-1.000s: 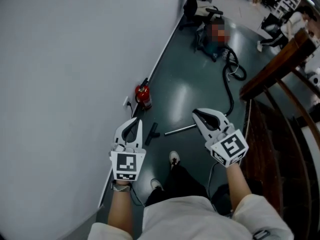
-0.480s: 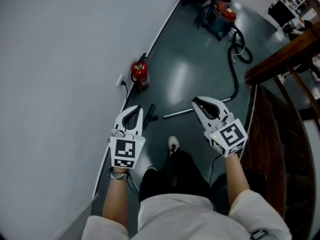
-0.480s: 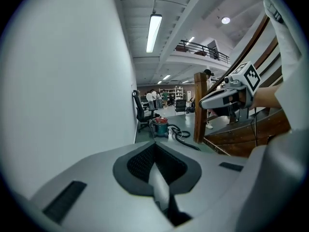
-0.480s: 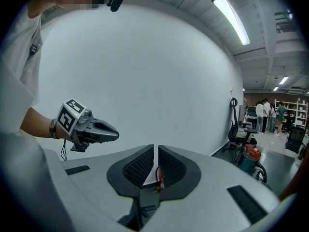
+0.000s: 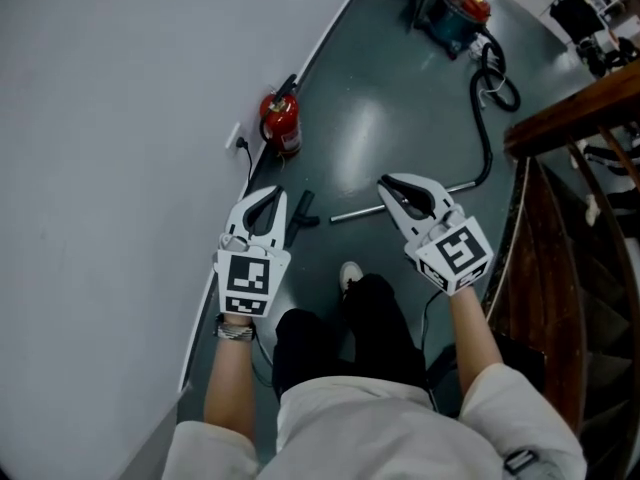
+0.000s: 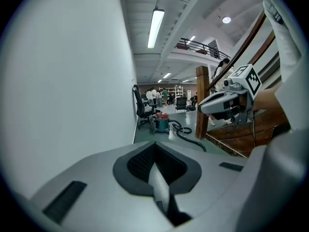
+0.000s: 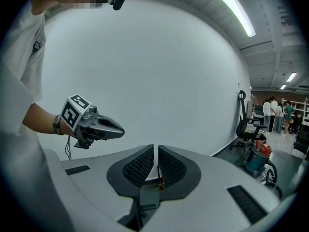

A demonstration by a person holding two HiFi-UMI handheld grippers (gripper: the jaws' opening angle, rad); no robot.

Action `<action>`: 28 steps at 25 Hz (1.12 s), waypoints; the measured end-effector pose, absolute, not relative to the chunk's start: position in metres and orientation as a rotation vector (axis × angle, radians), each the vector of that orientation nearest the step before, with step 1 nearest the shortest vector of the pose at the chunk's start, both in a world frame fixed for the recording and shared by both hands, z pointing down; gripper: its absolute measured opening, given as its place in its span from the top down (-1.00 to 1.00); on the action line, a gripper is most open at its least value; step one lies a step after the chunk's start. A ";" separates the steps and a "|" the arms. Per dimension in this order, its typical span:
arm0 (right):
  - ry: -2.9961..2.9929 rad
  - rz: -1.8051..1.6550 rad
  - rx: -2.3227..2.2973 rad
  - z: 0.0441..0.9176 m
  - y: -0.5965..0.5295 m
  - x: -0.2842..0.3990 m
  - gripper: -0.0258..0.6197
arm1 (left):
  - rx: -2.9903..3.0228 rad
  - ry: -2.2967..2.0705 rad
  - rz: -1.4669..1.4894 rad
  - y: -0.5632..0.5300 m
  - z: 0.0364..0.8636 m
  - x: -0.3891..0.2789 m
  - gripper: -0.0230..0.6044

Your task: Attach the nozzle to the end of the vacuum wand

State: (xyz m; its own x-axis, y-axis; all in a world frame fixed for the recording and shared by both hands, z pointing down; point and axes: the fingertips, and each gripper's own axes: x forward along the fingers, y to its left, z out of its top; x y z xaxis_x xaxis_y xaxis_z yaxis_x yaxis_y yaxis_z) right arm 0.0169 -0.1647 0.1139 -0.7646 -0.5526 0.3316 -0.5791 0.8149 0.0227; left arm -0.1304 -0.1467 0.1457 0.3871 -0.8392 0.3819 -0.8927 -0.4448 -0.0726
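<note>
In the head view a short black nozzle [image 5: 302, 211] lies on the dark green floor by the wall. The metal vacuum wand [image 5: 362, 209] lies just right of it and leads to a black hose [image 5: 487, 108]. My left gripper [image 5: 274, 196] hangs shut and empty above the floor, its tip just left of the nozzle. My right gripper [image 5: 384, 182] is shut and empty too, over the wand's middle. In the left gripper view the shut left gripper [image 6: 154, 148] points along the wall, with the right gripper [image 6: 223, 100] beside it. The right gripper view shows the right gripper [image 7: 155, 151] with pads together.
A red fire extinguisher [image 5: 281, 120] stands against the white wall [image 5: 120, 118]. The canister vacuum [image 5: 456, 8] sits farther down the floor. A wooden stair railing [image 5: 570, 108] runs along the right. The person's shoe [image 5: 350, 273] is below the wand. People stand far off.
Both grippers have sunk toward the floor and now sit closer to the nozzle and wand. The head view has tilted farther down. Both stay shut.
</note>
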 end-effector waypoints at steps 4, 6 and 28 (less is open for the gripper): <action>-2.666 0.134 0.851 0.154 -0.172 0.015 0.83 | 2.486 -1.541 0.574 -0.153 0.190 -0.132 0.93; -2.665 0.134 0.851 0.171 -0.176 0.017 0.83 | 2.485 -1.528 0.579 -0.156 0.211 -0.131 0.93; -2.668 0.076 0.840 0.406 -0.202 0.029 0.83 | 2.494 -1.431 0.592 -0.174 0.468 -0.114 0.93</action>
State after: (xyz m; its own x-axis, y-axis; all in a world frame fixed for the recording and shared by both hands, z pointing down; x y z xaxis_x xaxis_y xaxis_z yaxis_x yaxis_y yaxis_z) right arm 0.0287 -0.2015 0.4058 -0.7667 -0.5467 0.3367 -0.5649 0.8236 0.0510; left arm -0.1140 -0.1740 0.4677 0.4495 -0.7780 0.4389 -0.8606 -0.5089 -0.0209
